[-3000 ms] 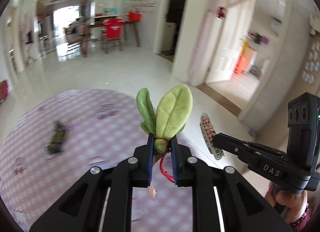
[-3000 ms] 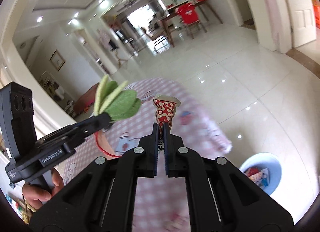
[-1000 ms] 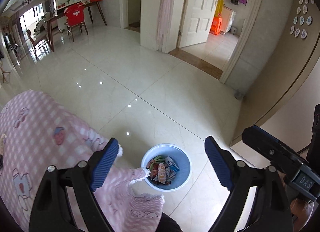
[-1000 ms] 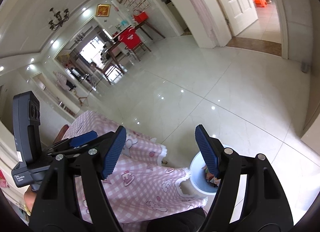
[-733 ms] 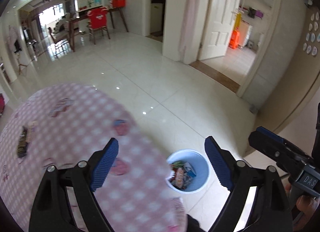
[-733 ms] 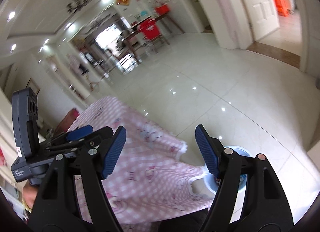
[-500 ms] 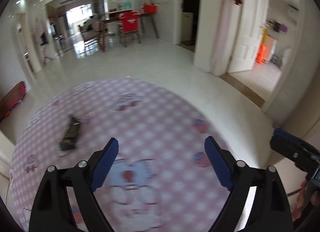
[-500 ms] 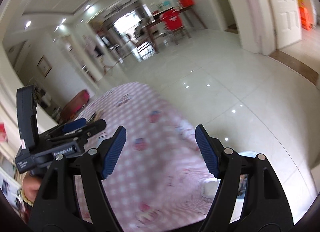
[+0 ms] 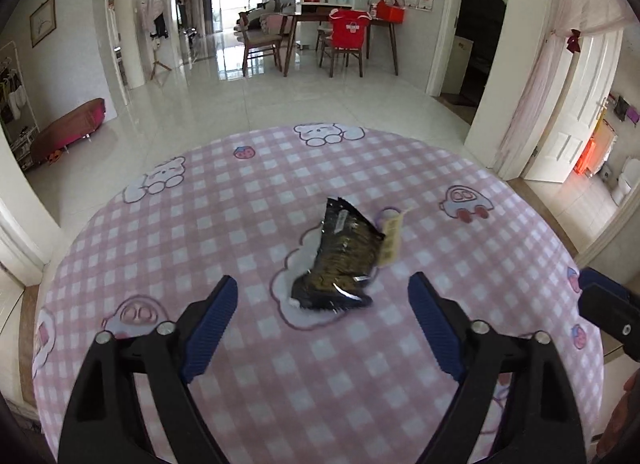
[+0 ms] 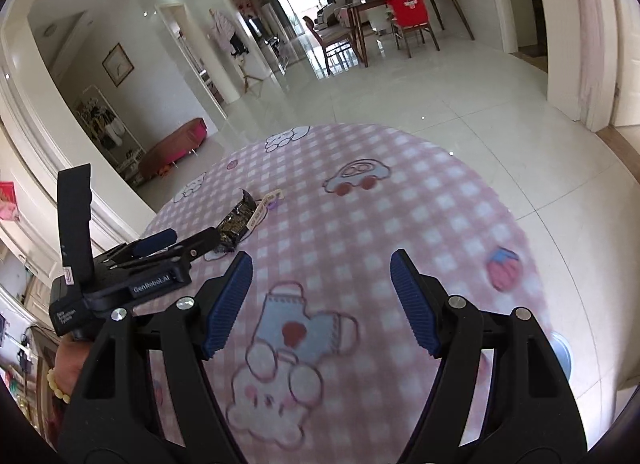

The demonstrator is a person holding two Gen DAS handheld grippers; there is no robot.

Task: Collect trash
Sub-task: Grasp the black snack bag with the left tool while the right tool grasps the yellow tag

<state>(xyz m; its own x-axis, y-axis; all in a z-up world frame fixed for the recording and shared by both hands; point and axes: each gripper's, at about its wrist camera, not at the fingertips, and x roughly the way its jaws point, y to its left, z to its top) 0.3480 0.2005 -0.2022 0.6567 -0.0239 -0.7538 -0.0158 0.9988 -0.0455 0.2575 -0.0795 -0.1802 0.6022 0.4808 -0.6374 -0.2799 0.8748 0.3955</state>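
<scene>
Pointing left gripper (image 9: 322, 306) at dark crinkly plastic wrapper (image 9: 342, 262) on round table with pink checked cloth (image 9: 500, 232); jaws wide apart, nothing inside, wrapper just ahead between them. My right gripper (image 10: 322, 298) also spread wide, holding nothing. Small paper tag (image 9: 391, 238) touches wrapper; I may grab only one, or bunch up cloth. Wrapper thin, could slip. Pale blue bin rim (image 10: 562, 350) peeks past table edge; I can't see inside.

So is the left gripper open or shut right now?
Open: the left gripper has its blue-padded fingers spread wide, empty, before the crumpled black wrapper.
</scene>
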